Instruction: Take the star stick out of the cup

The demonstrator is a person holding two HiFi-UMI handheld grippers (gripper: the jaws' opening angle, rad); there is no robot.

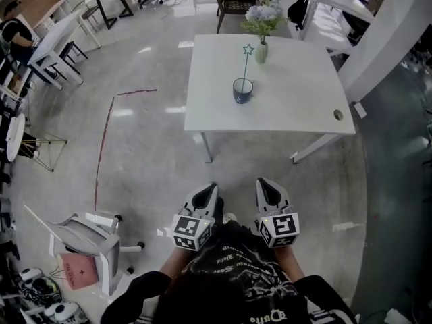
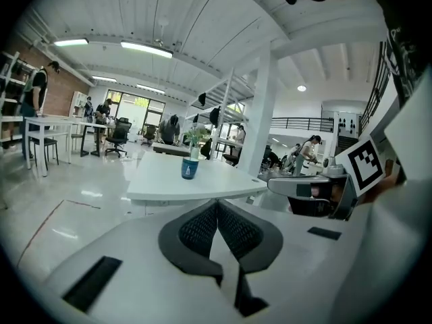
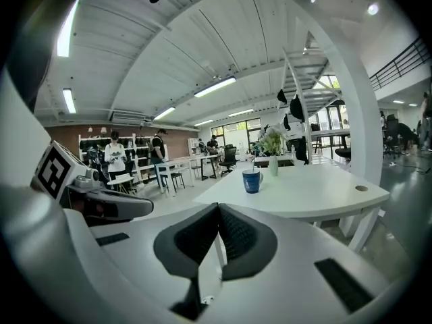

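Note:
A dark blue cup (image 1: 243, 90) stands near the middle of the white table (image 1: 297, 106), and a thin stick topped with a pale star (image 1: 248, 49) rises out of it. The cup (image 2: 190, 168) shows small and far ahead in the left gripper view, and the cup (image 3: 252, 180) sits likewise distant in the right gripper view. My left gripper (image 1: 208, 192) and right gripper (image 1: 266, 185) hang side by side over the floor, well short of the table's near edge. Both have their jaws pressed together with nothing between them.
A small vase with flowers (image 1: 262, 27) stands behind the cup. The table has a cable hole (image 1: 338, 115) at its right. A white chair (image 1: 88, 238) stands at the lower left; desks, chairs and people fill the room's far left.

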